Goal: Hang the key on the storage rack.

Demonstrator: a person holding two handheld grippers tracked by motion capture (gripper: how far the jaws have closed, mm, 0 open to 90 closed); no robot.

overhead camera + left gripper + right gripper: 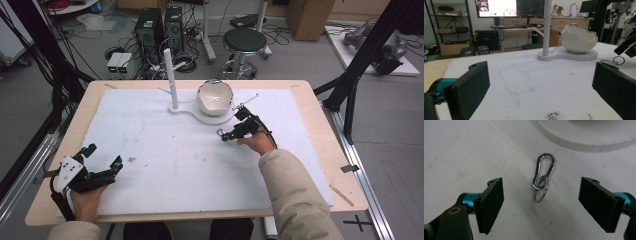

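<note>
While the left gripper (104, 156) idles, jaws apart, near the bench's front-left corner, the right gripper (541, 203) straddles the carabiner (544, 171) lying flat beside the stand (212, 119), jaws apart; it should next sink and clamp.

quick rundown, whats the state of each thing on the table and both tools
carabiner: lying flat on the table, shut, key ring linked to it, untouched
bowl: upright on the white stand base, looks empty
stand post: upright, nothing hung
right tool: open, straddling the key ring
left tool: open, empty
</note>
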